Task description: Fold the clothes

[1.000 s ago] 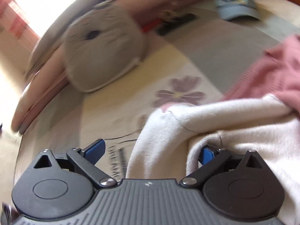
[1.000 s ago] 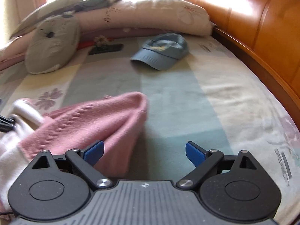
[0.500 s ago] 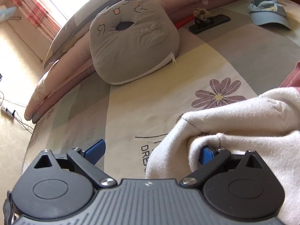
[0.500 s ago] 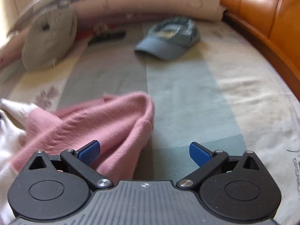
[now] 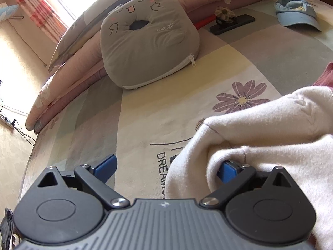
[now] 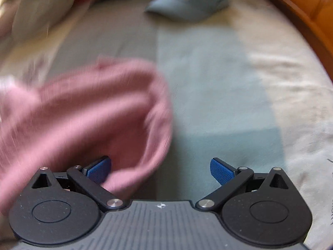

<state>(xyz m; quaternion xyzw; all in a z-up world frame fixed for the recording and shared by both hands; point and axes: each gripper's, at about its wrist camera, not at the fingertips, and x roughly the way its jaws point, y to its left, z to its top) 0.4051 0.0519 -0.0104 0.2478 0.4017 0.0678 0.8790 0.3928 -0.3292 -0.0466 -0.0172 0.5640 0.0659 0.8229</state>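
Observation:
A cream fleece garment point(image 5: 266, 129) lies bunched at the right of the left wrist view, on a patterned bedsheet point(image 5: 158, 108). My left gripper point(image 5: 168, 166) is open, and a fold of the cream cloth drapes over its right finger point(image 5: 228, 169). A pink knit sweater point(image 6: 87, 112) lies crumpled on the bed in the blurred right wrist view; its edge point(image 5: 324, 77) peeks past the cream garment. My right gripper point(image 6: 159, 168) is open low over the sweater's near right end, its left finger point(image 6: 98, 169) against the knit and its right finger over bare sheet.
A grey cat-face cushion point(image 5: 145, 45) leans on long pink pillows point(image 5: 68, 77) at the head of the bed. A blue cap point(image 5: 295, 14) point(image 6: 187, 2) and a black phone point(image 5: 232, 24) lie on the sheet. A wooden bed frame point(image 6: 308, 16) curves along the right.
The right gripper has dropped and moved forward onto the pink sweater, and its view is now blurred. The left view has tilted and steadied, with the cream fold still over its right finger.

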